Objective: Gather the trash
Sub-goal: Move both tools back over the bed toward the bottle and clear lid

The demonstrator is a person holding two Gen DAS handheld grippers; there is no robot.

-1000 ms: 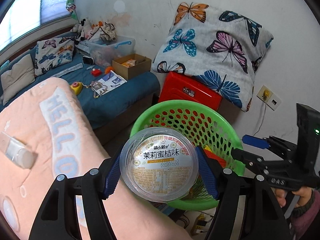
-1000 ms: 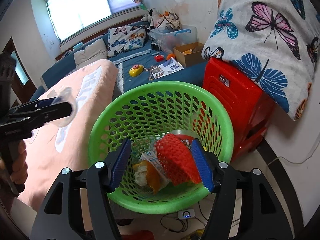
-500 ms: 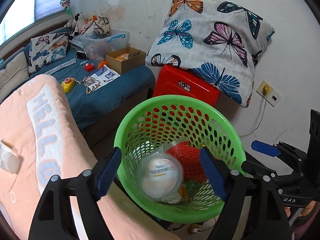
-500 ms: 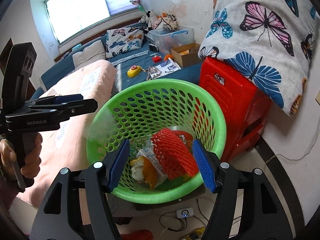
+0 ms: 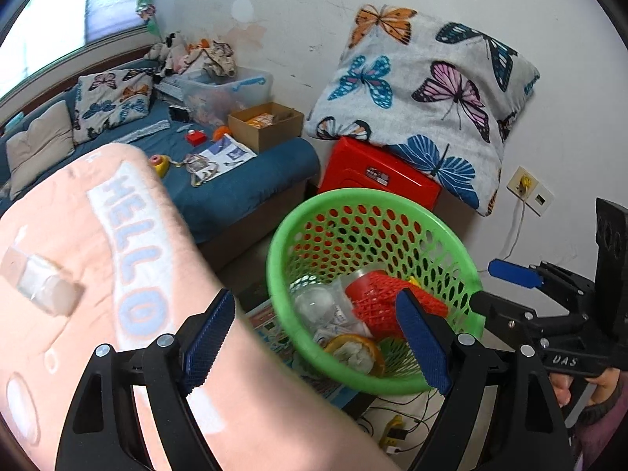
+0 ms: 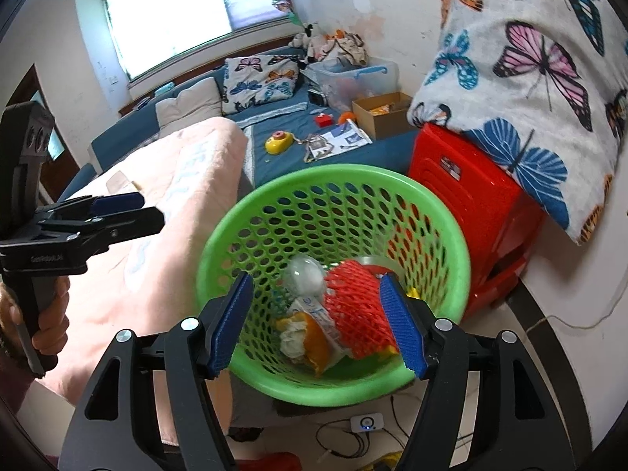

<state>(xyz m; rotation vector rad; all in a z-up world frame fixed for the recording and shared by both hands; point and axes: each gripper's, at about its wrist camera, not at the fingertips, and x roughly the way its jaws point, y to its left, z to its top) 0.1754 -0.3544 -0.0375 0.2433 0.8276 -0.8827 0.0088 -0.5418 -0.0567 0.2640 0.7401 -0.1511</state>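
Left hand-held gripper (image 5: 316,343): we see it released, jaws wide, nothing between the pads; it hangs over the near edge of the blanket (image 5: 78,259), just left of the basket (image 5: 274,274).
Right hand-held gripper (image 6: 316,322): jaws opening, empty, over the basket's near rim.
Trash: the clear cup (image 6: 304,274), red net (image 6: 355,306) and peel (image 6: 306,339) lie in the basket.
Left to collect: a clear bottle (image 5: 43,288) on the blanket, far left of us.
Risk: we judge a low sweep toward the bottle could catch the rim and tip the light basket; round plastic on soft cloth may roll away.
Pose: both point steeply down; a hand (image 6: 39,314) grips the left handle.
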